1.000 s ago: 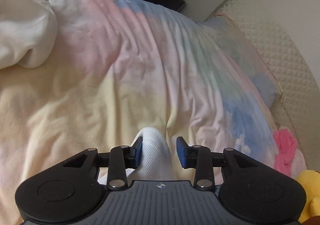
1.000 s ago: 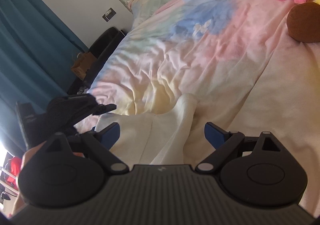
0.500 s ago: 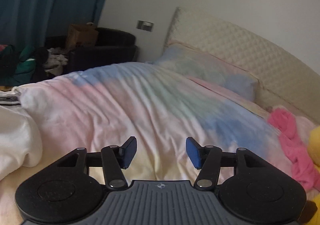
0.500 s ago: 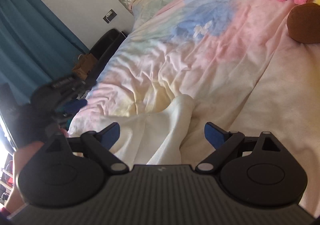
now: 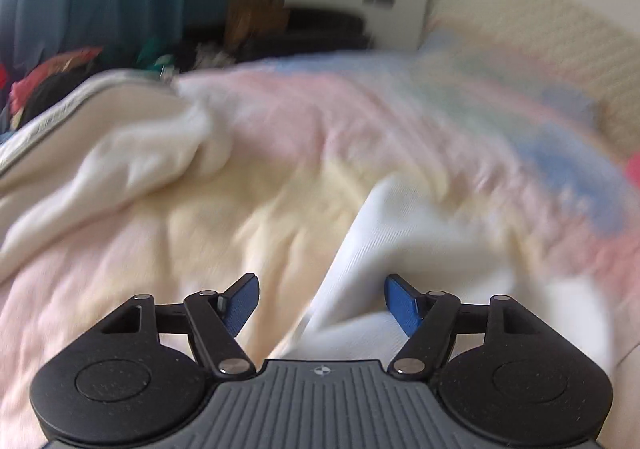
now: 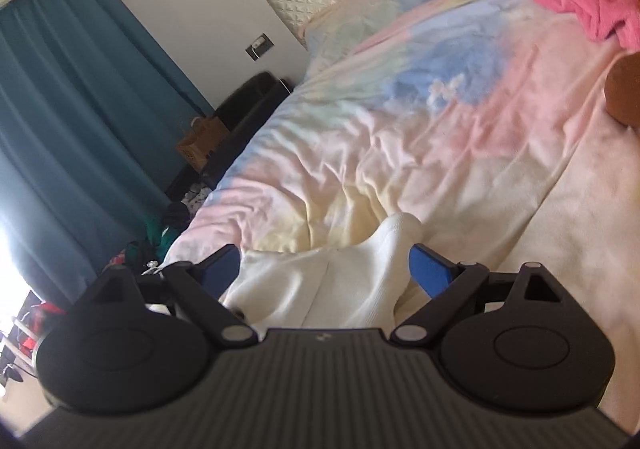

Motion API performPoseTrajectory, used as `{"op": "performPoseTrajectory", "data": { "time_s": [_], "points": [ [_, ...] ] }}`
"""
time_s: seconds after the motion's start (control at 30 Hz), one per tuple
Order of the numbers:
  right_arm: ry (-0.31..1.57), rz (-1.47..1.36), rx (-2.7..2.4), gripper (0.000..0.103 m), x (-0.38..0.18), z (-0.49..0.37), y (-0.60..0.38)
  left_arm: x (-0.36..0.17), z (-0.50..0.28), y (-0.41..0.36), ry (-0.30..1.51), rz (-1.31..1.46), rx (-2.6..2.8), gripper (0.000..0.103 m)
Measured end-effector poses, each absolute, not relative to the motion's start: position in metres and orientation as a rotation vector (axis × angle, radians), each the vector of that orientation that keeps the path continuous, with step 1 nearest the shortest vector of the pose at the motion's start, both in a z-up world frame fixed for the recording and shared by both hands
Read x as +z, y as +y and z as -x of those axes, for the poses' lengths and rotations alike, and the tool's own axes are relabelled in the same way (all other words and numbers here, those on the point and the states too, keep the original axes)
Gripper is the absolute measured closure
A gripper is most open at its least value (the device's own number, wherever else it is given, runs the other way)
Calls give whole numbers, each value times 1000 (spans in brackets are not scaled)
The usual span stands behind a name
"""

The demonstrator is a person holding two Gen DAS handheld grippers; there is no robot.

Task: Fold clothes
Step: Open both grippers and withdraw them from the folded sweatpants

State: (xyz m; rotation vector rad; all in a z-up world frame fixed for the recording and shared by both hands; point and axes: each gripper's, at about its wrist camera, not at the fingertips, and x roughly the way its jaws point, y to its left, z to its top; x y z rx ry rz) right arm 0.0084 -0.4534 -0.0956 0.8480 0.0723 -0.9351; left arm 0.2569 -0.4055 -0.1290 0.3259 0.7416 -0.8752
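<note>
We see 2 matte black plastic grippers, left [image 5: 321, 303] and right [image 6: 323, 267], with blue pads [image 5: 401, 304], silver pivot screws [image 5: 404, 364] and ribbed grey bodies [image 5: 320, 401].

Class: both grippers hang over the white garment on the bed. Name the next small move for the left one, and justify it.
Probably lower the left gripper onto the white garment and close: its jaws are opening, nothing is pinched, and the cloth lies just ahead.
</note>
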Motion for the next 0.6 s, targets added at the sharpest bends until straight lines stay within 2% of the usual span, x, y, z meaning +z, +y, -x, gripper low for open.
{"op": "performPoseTrajectory", "data": {
  "time_s": [0.13,0.23,0.4,0.6],
  "points": [
    [65,-807,-930,10,-90,-11,-452,-117,-252,-388,719,-273,-866,33],
    [65,-762,-913,10,-85,-15,-447,-93,-238,-354,659,-260,-865,30],
    [-12,-569,-840,10,-62,-18,-418,-55,-193,-268,506,-273,-779,22],
    [-11,-406,-708,10,-44,-27,-384,-20,-147,-155,479,-215,-655,19]
  ]
}}
